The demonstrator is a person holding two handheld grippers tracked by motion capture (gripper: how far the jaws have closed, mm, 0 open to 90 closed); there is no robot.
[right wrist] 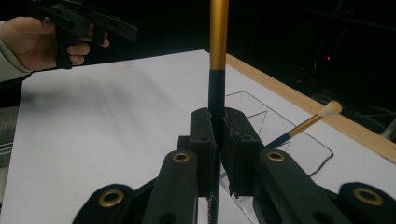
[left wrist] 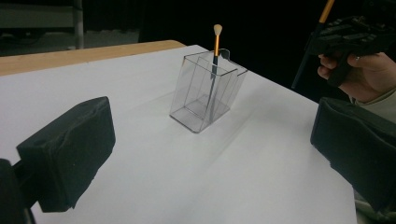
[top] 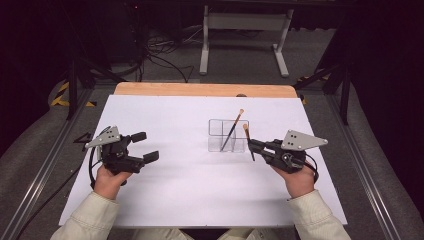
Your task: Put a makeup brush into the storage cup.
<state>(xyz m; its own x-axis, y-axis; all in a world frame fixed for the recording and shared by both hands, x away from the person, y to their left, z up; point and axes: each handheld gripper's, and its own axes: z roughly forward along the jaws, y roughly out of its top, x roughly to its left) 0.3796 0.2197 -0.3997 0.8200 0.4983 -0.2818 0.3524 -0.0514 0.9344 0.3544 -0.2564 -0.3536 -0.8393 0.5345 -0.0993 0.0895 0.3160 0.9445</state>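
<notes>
Right gripper (top: pixel 251 145): jaws closed tight on the dark handle of a brush, as the right gripper view shows, with the handle pinched between the two pads.
Held brush (right wrist: pixel 218 56): stands roughly upright through the jaws; its gold ferrule rises above the pads and its dark handle runs down below them. In the high view (top: pixel 247 136) its pale tip points away from the person, just ahead of the jaws.
Clear organizer (top: pixel 227 135): a transparent box with compartments, just ahead of and to the left of the right gripper's jaws in the high view; in the right gripper view (right wrist: pixel 299 140) its rim lies right behind and below the pads.
Second brush (top: pixel 232 129): already stands tilted in the organizer, bristle end up and leaning away from the person; in the right gripper view (right wrist: pixel 308 122) it shows to the right of the jaws, beyond them. Which compartment holds it I cannot tell.
Left gripper (top: pixel 141 147): jaws wide apart, with nothing between the pads; it hovers over the sheet well to the left of the organizer.
Left gripper's outlook: the organizer (left wrist: pixel 205 91) stands ahead of its open jaws, between the two pads in that view, with the second brush (left wrist: pixel 215 51) rising out of it; the right gripper (left wrist: pixel 348 37) is up at the far right.
White sheet (top: pixel 190 190): covers the table under both grippers.
Wooden edge (top: pixel 200 89): shows beyond the sheet, far from both grippers.
</notes>
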